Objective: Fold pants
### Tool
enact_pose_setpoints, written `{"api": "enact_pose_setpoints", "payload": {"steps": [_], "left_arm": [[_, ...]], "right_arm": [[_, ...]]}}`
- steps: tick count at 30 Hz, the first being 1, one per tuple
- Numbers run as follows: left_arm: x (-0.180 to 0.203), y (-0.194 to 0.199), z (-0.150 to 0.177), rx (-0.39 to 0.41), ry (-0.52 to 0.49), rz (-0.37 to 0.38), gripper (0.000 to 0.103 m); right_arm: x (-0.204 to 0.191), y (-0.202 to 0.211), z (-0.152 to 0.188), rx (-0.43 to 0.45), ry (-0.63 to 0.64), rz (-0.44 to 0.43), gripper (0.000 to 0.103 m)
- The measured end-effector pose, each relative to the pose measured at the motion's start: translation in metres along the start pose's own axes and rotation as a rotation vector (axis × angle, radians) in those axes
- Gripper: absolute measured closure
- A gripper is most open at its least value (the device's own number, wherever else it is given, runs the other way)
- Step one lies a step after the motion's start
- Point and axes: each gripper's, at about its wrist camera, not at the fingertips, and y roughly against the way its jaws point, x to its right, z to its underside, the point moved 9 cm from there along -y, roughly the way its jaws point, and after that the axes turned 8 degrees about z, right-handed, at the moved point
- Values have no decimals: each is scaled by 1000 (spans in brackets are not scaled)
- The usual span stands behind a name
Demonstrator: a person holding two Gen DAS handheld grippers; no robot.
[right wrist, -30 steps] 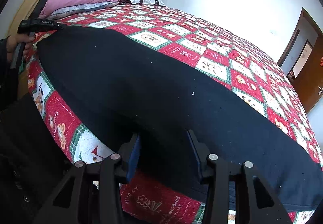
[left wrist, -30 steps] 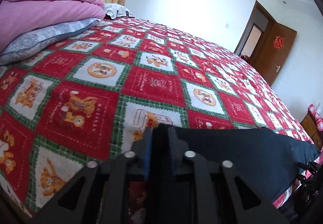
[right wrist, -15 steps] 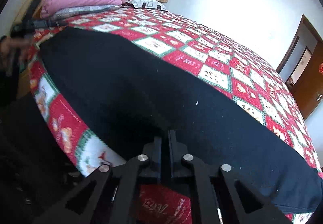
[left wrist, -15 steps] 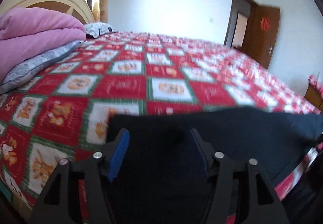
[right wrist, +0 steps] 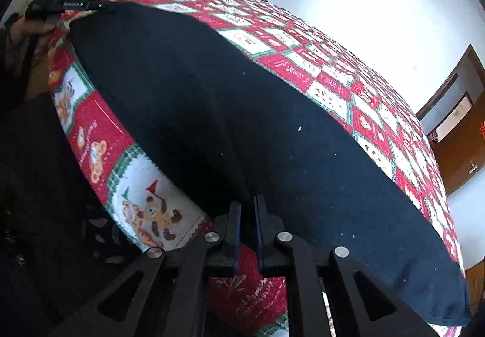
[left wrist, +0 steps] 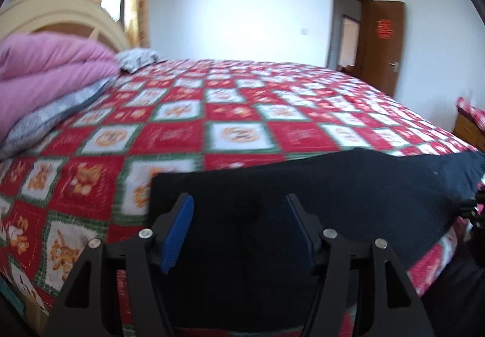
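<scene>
Red-and-white checked quilt (left wrist: 169, 136) covers the bed, and your dark navy fabric pants (right wrist: 230, 112) lie stretched flat along its near edge, below the pink folded duvet (left wrist: 51, 64) at the headboard. Your left tool (left wrist: 239, 230) stands spread over one end of the pants, pads clear of the cloth. Your right tool (right wrist: 248, 230) is pinched closed on the near edge of the pants. Before you carry the fold, close the left tool on its end too, catch every layer, then lift both ends level so the crease runs straight.
</scene>
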Motion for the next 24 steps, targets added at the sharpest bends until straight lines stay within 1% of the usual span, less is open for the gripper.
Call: {"api": "enact_pose_setpoints", "payload": {"steps": [2,5,6,7,10,11,13,16,17,20,21,22,24], "left_arm": [[30,2,2,-8,-42,51,39],[85,-3,14,-52,-133,145,39],[102,-6,19,-69,-175,168,39],[128,-10,26,-92,-255,188,39],[169,-19,41,-129,-407,211,39],[180,-21,46,-138,-436,231,39],[187,-24,51,-156,-435,252,38],[189,-25,51,-165,-416,262,38],[190,-26,51,-166,-405,268,38],[189,-28,51,-174,-382,280,38],[189,-29,53,-179,-380,282,38],[187,-30,55,-184,-382,278,38],[180,-30,60,-190,-394,268,38]], "right_arm": [[3,3,-2,0,-41,-22,95],[4,8,-11,30,-49,-3,95],[3,11,-14,43,-49,-3,95],[0,14,-17,57,-48,1,95],[-2,10,-20,72,-34,20,95],[-2,7,-19,66,-36,21,95],[-1,6,-18,56,-39,26,94],[-1,15,-21,82,-29,23,86],[-2,18,-23,91,-36,8,84],[-9,30,-30,132,-69,-109,84],[-10,34,-33,152,-66,-112,84],[-10,36,-34,165,-51,-89,84],[-10,33,-34,164,-19,-33,84]]}}
